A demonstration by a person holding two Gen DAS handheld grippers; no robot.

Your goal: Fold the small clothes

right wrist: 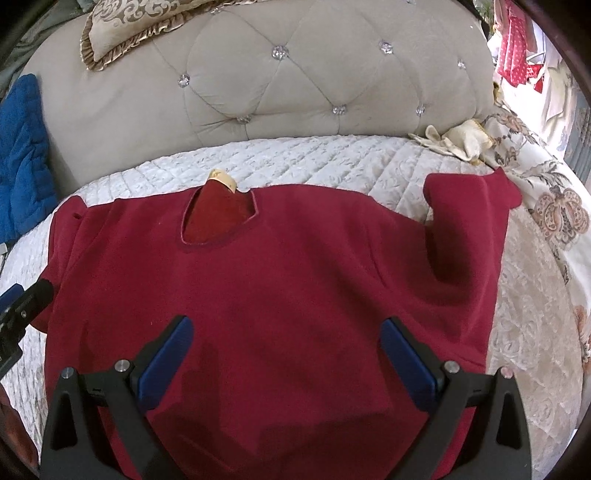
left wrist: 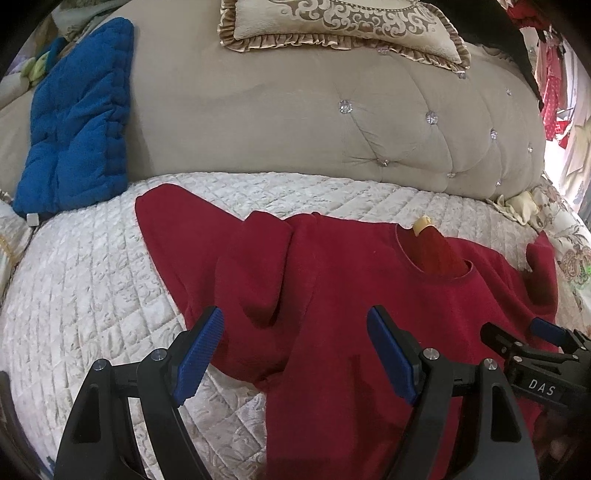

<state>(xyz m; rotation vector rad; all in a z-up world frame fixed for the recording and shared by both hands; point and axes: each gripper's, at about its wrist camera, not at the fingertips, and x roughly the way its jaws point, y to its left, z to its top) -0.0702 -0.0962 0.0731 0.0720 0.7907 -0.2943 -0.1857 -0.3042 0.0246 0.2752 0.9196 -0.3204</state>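
A dark red sweater [left wrist: 351, 280] lies spread on the white quilted bed [left wrist: 92, 277], neck hole toward the headboard, with a yellow tag [left wrist: 422, 225] at the collar. Its left sleeve [left wrist: 177, 229] lies out to the left with a fold in it. In the right wrist view the sweater [right wrist: 288, 266] fills the middle and its right sleeve [right wrist: 469, 206] bends upward. My left gripper [left wrist: 295, 350] is open over the sweater's left side, holding nothing. My right gripper [right wrist: 288, 354] is open over the sweater's lower body, holding nothing. It also shows in the left wrist view [left wrist: 524, 336].
A grey tufted headboard [left wrist: 295, 122] stands behind the bed with a patterned cushion [left wrist: 340, 22] on top. A blue quilted garment [left wrist: 77, 122] leans at the left. Cream cloth [right wrist: 454, 140] and a floral cover [right wrist: 554, 206] lie at the right edge.
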